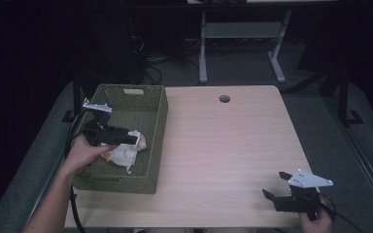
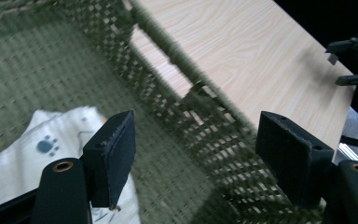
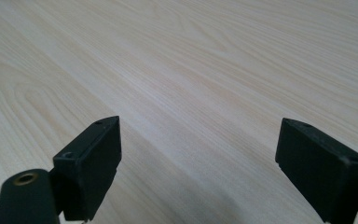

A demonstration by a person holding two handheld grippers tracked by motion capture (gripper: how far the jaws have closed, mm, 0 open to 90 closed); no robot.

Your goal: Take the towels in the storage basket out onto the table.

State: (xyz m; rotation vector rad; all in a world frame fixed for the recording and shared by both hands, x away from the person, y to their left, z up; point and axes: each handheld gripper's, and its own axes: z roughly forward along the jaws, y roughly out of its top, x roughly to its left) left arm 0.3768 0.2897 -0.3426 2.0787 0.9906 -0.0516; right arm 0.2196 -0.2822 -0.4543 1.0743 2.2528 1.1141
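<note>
A green woven basket (image 1: 158, 141) stands on the left part of the light wooden table (image 1: 223, 145). Inside it lies a crumpled white cloth (image 1: 124, 154) with small prints, a grey paw among them (image 2: 51, 140). My left gripper (image 1: 135, 139) hovers over the basket just above the cloth, open, nothing between its pads (image 2: 116, 154). The basket's right wall (image 2: 186, 70) runs between its jaws. At the table's near right corner my right gripper (image 1: 275, 184) is open over bare wood (image 3: 191, 56), and it is also seen far off (image 2: 342, 64).
A round cable hole (image 1: 224, 98) sits near the table's far edge. Beyond the table are the white legs of another desk (image 1: 203, 48) and cables on the floor (image 1: 150, 63). The table's edges are close to both hands.
</note>
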